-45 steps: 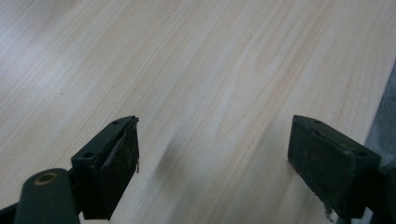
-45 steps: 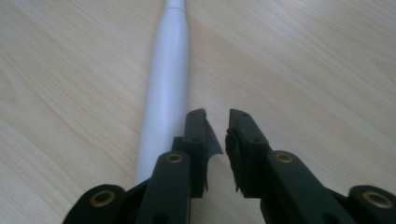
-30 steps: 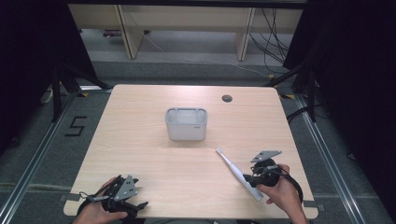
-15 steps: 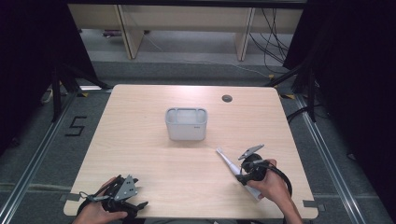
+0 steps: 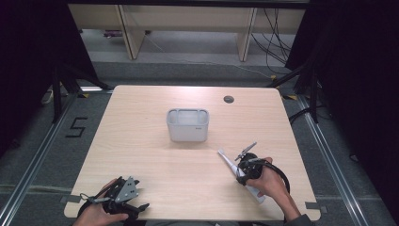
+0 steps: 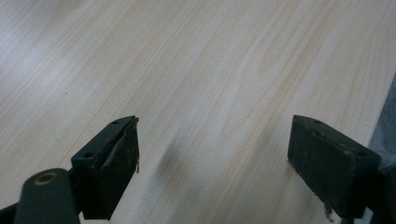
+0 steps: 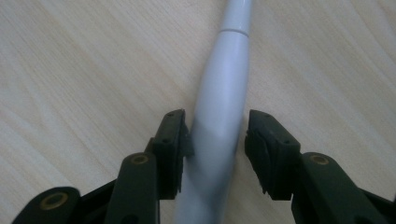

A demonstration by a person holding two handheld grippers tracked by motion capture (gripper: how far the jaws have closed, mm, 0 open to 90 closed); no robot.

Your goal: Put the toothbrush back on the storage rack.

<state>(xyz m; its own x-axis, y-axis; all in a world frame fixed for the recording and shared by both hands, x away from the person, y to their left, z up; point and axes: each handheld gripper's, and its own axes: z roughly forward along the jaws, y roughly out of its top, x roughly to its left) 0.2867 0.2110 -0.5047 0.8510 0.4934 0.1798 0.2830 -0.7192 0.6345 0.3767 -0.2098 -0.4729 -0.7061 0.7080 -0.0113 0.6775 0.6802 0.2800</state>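
A white, tapered stick-like tool (image 5: 227, 161) lies slantwise on the wooden table (image 5: 141, 141), right of centre near the front. My right gripper (image 5: 244, 170) sits over its middle. In the right gripper view the tool (image 7: 225, 79) runs up between the two jaws, and the right gripper (image 7: 215, 140) is shut on its thicker part, with both pads against its sides. My left gripper (image 5: 131, 200) rests at the front left edge. Its jaws stand wide apart over bare wood, so the left gripper (image 6: 212, 154) is open.
A grey-white rectangular bin (image 5: 187, 125) stands at the table's middle, beyond the tool. A small round cable hole (image 5: 228, 99) sits near the far edge. Metal rails and dark floor flank the table on both sides.
My right gripper has moved left and forward from beside the white tool to over it, and its jaws now clamp the tool. The left gripper has stayed put.
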